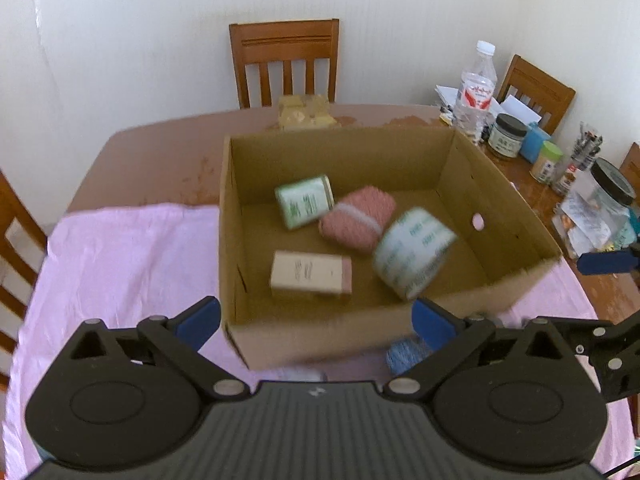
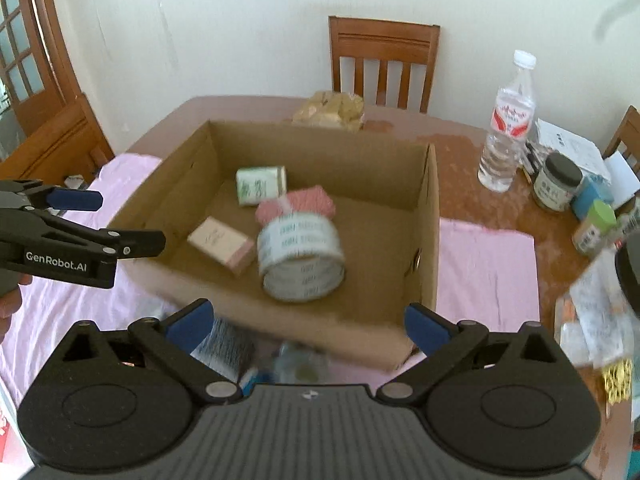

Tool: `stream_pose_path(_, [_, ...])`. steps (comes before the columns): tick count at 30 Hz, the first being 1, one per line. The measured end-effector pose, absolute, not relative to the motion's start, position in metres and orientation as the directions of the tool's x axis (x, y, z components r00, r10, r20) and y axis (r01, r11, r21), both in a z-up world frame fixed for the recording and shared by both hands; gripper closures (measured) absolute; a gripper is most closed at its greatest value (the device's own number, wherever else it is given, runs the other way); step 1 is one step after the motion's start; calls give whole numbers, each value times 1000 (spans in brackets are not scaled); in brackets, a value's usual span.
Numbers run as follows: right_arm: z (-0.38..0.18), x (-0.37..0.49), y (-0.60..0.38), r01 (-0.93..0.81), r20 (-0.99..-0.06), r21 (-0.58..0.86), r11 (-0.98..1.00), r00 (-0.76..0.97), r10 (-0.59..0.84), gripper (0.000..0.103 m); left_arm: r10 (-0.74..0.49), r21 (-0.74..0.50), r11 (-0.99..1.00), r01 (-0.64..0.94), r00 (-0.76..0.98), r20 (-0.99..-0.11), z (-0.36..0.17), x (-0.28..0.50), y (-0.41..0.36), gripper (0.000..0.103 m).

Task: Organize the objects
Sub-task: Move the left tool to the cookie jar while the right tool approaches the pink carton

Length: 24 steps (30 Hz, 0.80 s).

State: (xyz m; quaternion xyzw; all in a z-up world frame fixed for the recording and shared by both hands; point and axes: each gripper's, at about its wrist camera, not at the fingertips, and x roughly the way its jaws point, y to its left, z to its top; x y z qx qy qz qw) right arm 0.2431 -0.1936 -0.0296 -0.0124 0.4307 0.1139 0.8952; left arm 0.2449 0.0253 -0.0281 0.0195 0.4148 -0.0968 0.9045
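Note:
An open cardboard box (image 1: pixel 512 204) (image 2: pixel 428 216) stands on a pink cloth. Inside lie a green-and-white tin (image 1: pixel 305 201) (image 2: pixel 260 185), a pink yarn ball (image 1: pixel 358 218) (image 2: pixel 308 202), a cream and pink small box (image 1: pixel 310 274) (image 2: pixel 222 245) and a blurred white tape roll (image 1: pixel 414 252) (image 2: pixel 301 258). My left gripper (image 1: pixel 316 320) is open and empty in front of the box's near wall. My right gripper (image 2: pixel 306 320) is open and empty at the box's near edge. A blue yarn ball (image 1: pixel 404 354) and a printed packet (image 2: pixel 224 346) lie on the cloth in front of the box.
The pink cloth (image 1: pixel 120 264) (image 2: pixel 488 272) covers the near part of a brown table (image 1: pixel 160 152). A water bottle (image 1: pixel 476 88) (image 2: pixel 506 128), jars (image 1: pixel 506 136) and papers crowd the right side. A plastic food bag (image 1: pixel 306 114) lies behind the box. Wooden chairs (image 1: pixel 284 60) surround the table.

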Motion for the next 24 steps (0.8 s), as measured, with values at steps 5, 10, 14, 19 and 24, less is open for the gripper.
stream_pose_path(5, [-34,214,-195,-181,-774,92,979,606,184,0,-150,-50,984,172,639,-754,-36,217,30,2])
stream_pose_path(10, [-34,184,-198,-141,-756,78,987,637,151,0,-165,-60,982,181,643,-748,-38,193,32,2])
stream_pose_path(14, [-36,158,-205,-103,-745,82,991,654,130,0,-177,-59,978,199,651,-738,-37,176,31,2])
stream_pose_path(19, [-47,127,-213,-18,-752,89,996,654,79,0,-212,-69,968,242,639,-740,-42,160,24,2])
stream_pose_path(24, [-60,101,-225,53,-753,54,997,658,6,0,-227,-75,962,262,622,-749,-46,146,9,2])
